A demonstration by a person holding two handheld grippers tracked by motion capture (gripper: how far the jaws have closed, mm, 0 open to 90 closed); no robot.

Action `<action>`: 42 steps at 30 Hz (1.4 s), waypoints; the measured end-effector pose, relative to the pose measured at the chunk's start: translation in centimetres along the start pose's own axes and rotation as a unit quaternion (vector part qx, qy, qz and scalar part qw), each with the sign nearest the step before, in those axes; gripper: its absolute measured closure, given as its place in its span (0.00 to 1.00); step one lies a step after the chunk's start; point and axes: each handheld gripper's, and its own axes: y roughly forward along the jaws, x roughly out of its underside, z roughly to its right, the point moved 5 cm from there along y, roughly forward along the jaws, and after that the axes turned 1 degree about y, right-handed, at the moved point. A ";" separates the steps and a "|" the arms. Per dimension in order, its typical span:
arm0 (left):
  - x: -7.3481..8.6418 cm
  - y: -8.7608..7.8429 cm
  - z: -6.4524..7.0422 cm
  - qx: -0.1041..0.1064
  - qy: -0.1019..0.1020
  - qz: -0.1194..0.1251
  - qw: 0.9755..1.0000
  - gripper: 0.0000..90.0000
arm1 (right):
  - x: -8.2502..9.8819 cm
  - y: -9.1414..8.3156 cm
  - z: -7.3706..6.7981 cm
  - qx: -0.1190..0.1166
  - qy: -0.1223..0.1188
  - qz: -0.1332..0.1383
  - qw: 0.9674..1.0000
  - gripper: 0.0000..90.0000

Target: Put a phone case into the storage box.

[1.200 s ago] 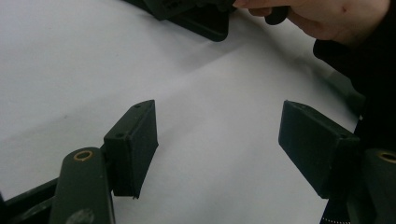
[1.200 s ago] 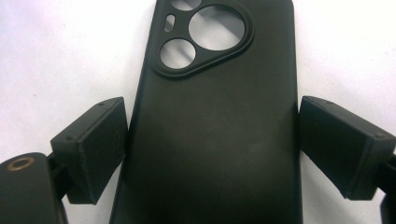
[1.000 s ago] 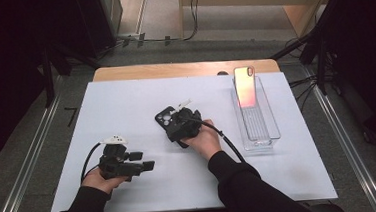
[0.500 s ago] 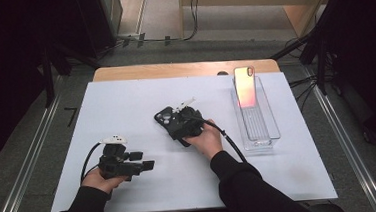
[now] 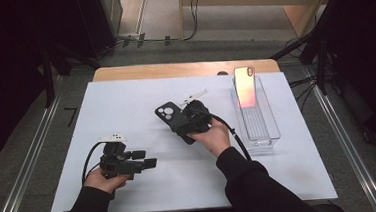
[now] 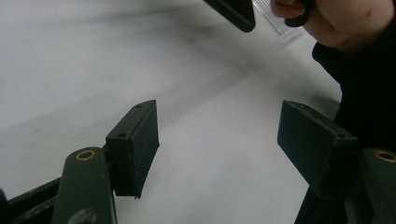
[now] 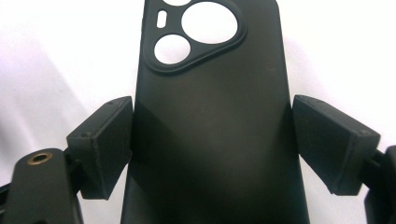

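A black phone case (image 5: 166, 112) with round camera cut-outs hangs a little above the white mat, its back up. My right gripper (image 5: 183, 124) is shut on it; its jaws have just been closing on the case. In the right gripper view both pads (image 7: 107, 144) press the long edges of the case (image 7: 210, 93). My left gripper (image 5: 145, 158) rests low at the front left, pointing right, open, with bare mat between its pads (image 6: 135, 144).
A clear plastic tray (image 5: 265, 130) stands at the right, with a pink-orange phone (image 5: 245, 87) leaning upright at its far end. The white mat (image 5: 125, 100) covers the table; a wooden edge (image 5: 173, 69) shows behind it.
The right hand has risen slightly, taking the black case with it. The left hand has stayed where it was.
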 end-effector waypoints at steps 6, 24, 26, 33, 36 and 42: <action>-0.1 0.0 0.0 -0.010 0.003 -0.008 1.000 0.31 | 0.9 -1.6 -0.2 -0.011 0.025 0.014 1.000 0.16; -3.1 0.4 0.9 0.001 -0.033 -0.010 0.999 0.31 | 5.1 -2.9 -1.6 -0.061 0.131 0.046 0.988 0.16; -3.6 0.4 1.0 0.001 -0.043 -0.008 0.999 0.31 | 5.5 -2.9 -1.7 -0.070 0.142 0.047 0.986 0.16; -5.5 0.1 1.1 -0.013 -0.049 0.000 0.999 0.31 | 5.9 -2.8 -2.0 -0.106 0.190 0.051 0.975 0.16; -6.1 0.3 1.0 -0.021 -0.051 -0.002 0.998 0.31 | 5.9 -2.6 -2.4 -0.110 0.200 0.048 0.972 0.16; -7.3 0.8 0.8 -0.037 -0.069 0.004 0.997 0.31 | 5.7 -2.5 -2.9 -0.118 0.211 0.056 0.969 0.16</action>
